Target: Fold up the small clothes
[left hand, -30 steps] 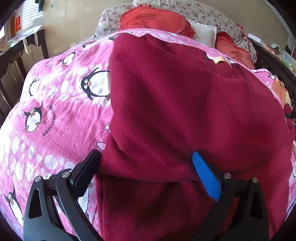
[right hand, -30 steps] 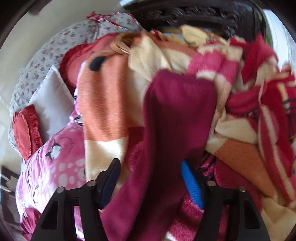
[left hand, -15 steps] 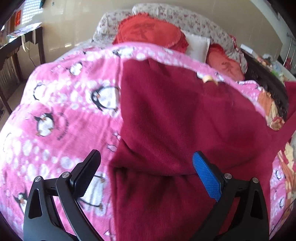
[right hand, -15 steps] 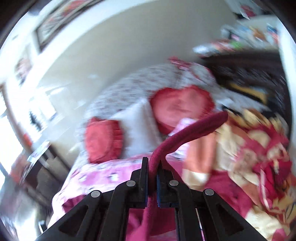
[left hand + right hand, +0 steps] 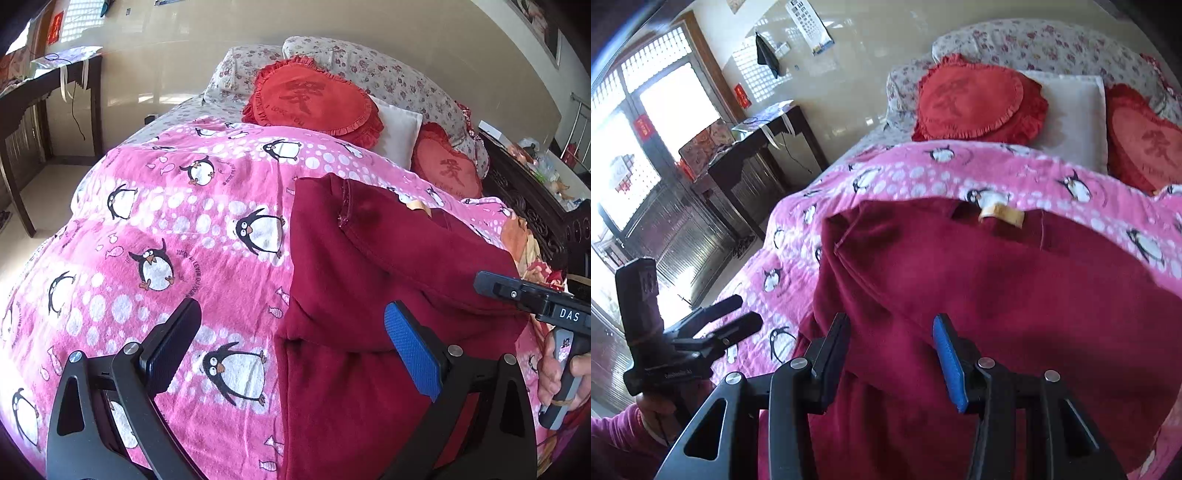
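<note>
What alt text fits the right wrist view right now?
A dark red garment lies folded on a pink penguin blanket; the right gripper, jaws opening, hovers over it empty. The left gripper hangs at left.

garment (image 5: 388,266) spread on blanket (image 5: 184,229), toward its right side in the left wrist view; label (image 5: 1001,214) at garment's far edge. cushions (image 5: 314,99) and pillow (image 5: 399,129) behind blanket, at bed's head. side table (image 5: 757,147) left of bed, against wall. both grippers above garment's near edge.

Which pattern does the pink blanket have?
Penguins and white dots on the pink blanket; clearest in left wrist view.
</note>
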`<state>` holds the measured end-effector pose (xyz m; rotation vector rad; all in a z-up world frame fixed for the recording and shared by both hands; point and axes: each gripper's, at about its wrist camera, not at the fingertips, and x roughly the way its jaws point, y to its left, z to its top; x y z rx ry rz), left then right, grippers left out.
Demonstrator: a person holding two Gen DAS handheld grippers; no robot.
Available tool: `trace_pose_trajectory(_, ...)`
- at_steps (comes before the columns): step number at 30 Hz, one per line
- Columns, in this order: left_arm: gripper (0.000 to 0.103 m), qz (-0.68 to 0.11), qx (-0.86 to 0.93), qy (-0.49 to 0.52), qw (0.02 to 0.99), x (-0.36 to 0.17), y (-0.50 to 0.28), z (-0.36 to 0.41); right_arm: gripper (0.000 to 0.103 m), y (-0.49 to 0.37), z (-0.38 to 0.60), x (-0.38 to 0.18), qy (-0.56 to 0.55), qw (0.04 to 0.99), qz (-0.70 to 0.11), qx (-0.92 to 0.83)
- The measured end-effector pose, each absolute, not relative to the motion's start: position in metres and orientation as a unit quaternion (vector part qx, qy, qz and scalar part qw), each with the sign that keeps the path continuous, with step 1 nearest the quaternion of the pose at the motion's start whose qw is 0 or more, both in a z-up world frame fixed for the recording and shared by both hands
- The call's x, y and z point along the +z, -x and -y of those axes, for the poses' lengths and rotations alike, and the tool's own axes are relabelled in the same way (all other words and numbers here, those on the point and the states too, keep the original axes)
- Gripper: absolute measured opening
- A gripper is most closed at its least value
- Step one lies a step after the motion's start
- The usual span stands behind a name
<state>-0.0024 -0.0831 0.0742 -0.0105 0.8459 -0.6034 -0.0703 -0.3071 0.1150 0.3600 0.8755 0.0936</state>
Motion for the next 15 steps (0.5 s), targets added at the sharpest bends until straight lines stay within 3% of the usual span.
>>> trace_pose_trajectory(7, 0.1, -0.405, -0.305, 0.022, 0.861, 0.08, -0.015, 0.114, 0.047, 0.114, 0.359, 0.131, -0.18, 0.897, -0.404, -0.009)
trace_pose_trajectory(15, 0.1, -0.427, -0.264, -0.01, 0.865, 0.061, -0.013, 0.11, 0.047, 0.086, 0.297, 0.123, -0.073, 0.915, -0.398, 0.014)
